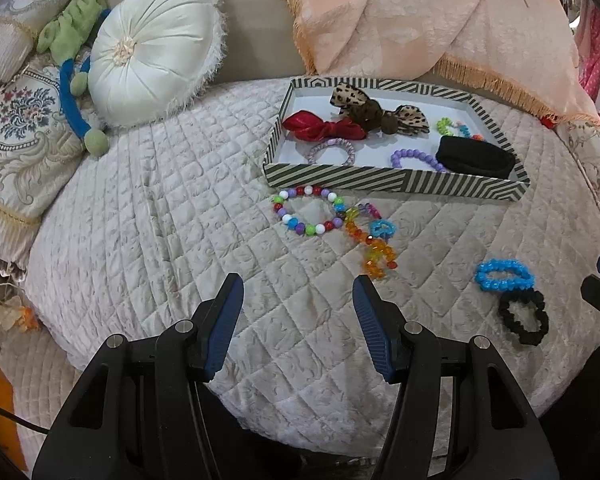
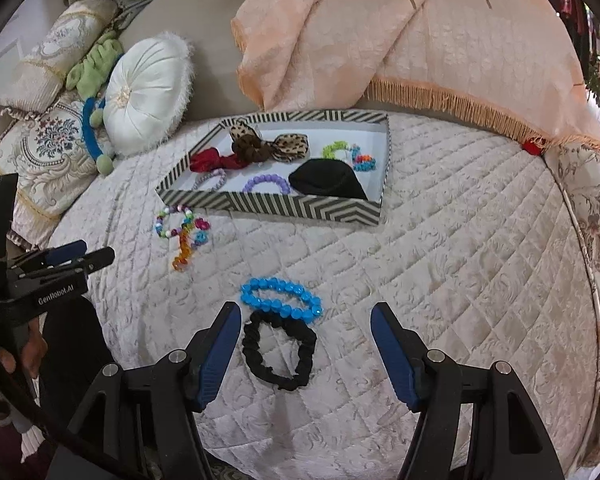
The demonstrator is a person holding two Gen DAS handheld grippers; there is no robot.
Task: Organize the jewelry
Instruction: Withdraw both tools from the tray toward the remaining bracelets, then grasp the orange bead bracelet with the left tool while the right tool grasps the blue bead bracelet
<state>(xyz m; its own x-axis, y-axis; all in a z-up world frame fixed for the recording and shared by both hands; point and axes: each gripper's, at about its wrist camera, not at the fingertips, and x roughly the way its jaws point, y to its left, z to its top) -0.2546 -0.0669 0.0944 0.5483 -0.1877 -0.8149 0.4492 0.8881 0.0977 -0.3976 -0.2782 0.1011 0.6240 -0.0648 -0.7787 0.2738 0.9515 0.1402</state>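
Note:
A striped tray (image 1: pixel 392 180) (image 2: pixel 276 206) on the quilted cushion holds bows, scrunchies and bead bracelets. In front of it lie a multicolour bead bracelet (image 1: pixel 306 210) (image 2: pixel 174 220) and an orange bead bracelet (image 1: pixel 374 250) (image 2: pixel 183 254). A blue bead bracelet (image 1: pixel 505 275) (image 2: pixel 280 300) and a black scrunchie (image 1: pixel 524 322) (image 2: pixel 280 354) lie nearer. My left gripper (image 1: pixel 298 292) is open and empty, short of the beads. My right gripper (image 2: pixel 306 318) is open, its fingers either side of the black scrunchie and blue bracelet.
A white round pillow (image 1: pixel 152 52) (image 2: pixel 144 92), a green and blue soft toy (image 1: pixel 74 80) and patterned cushions (image 1: pixel 16 132) sit at the left. A peach fringed throw (image 1: pixel 440 20) (image 2: pixel 420 40) hangs behind the tray.

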